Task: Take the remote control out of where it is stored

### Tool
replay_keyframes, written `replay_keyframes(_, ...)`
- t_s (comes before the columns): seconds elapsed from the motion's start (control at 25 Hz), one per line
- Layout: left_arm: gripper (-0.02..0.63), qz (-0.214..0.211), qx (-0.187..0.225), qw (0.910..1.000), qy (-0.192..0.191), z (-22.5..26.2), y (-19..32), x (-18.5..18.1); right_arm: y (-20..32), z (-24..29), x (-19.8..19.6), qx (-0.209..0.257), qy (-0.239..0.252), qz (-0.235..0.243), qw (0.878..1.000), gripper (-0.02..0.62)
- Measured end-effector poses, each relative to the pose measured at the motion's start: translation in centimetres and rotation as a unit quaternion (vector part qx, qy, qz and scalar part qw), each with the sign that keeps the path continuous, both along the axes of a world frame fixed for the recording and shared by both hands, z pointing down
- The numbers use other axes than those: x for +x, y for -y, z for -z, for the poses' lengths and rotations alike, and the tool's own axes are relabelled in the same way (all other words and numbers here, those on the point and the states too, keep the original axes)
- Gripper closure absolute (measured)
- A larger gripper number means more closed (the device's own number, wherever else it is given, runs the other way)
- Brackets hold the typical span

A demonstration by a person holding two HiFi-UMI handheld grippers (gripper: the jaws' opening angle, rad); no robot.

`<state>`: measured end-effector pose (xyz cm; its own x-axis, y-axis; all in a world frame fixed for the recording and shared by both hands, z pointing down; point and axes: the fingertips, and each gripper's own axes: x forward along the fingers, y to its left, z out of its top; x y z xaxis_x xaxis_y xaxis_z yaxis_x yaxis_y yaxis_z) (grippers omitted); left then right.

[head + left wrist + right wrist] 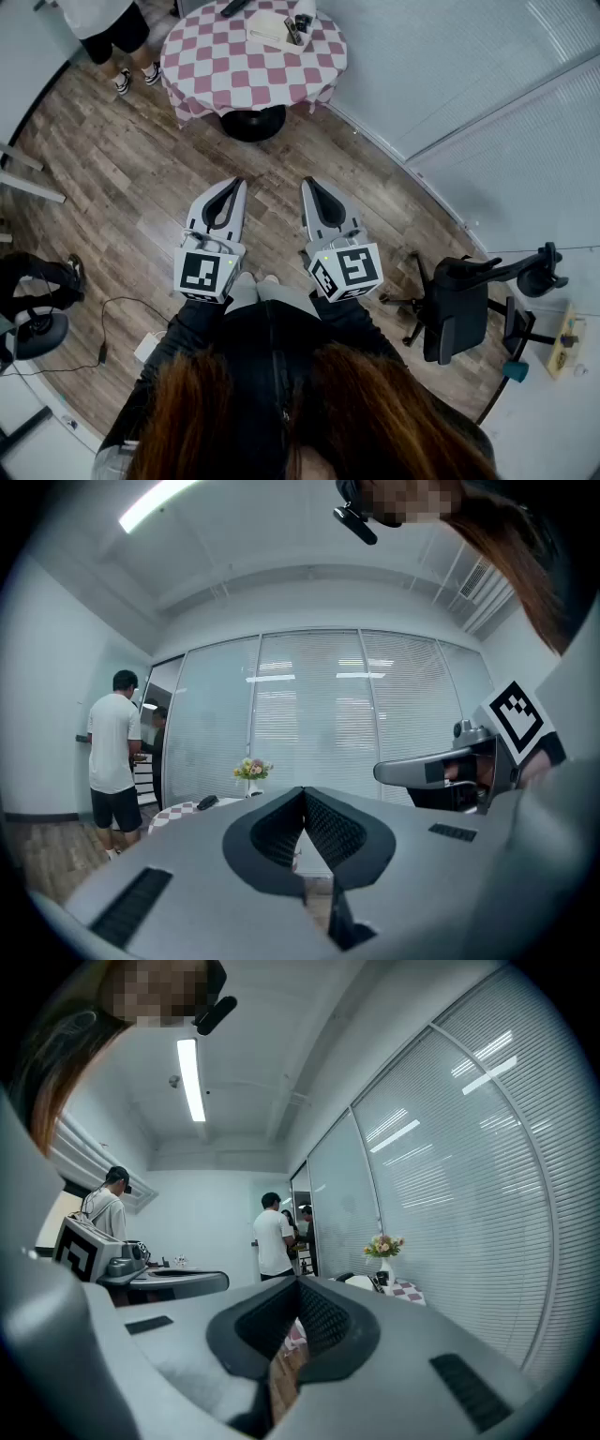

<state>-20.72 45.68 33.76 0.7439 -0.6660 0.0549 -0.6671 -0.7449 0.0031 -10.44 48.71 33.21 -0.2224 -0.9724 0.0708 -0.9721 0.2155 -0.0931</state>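
We hold the left gripper (pixel 232 184) and right gripper (pixel 309 184) level, side by side, both with jaws together and empty, the checked table (pixel 216 66) far ahead.

The head view looks almost straight down from high up, past the person's hair (pixel 309 422) at the bottom edge. In its middle are the left gripper (pixel 234 183) and right gripper (pixel 307 181). The other two cameras ride on them, low and facing level. All three views share the far round table (pixel 253 56): it is at the top edge in the head view, lower left in the left gripper view, and middle right in the right gripper view.
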Motion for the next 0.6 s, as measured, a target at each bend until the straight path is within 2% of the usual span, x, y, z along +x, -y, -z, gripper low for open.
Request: replay_keyframes(0.6, 0.597, 0.005, -0.001, 1.0000, 0.003, -0.2, 1.1, 1.9, 0.7, -0.2, 2.0, 0.002, 0.020, 0.006, 1.000, 0.581)
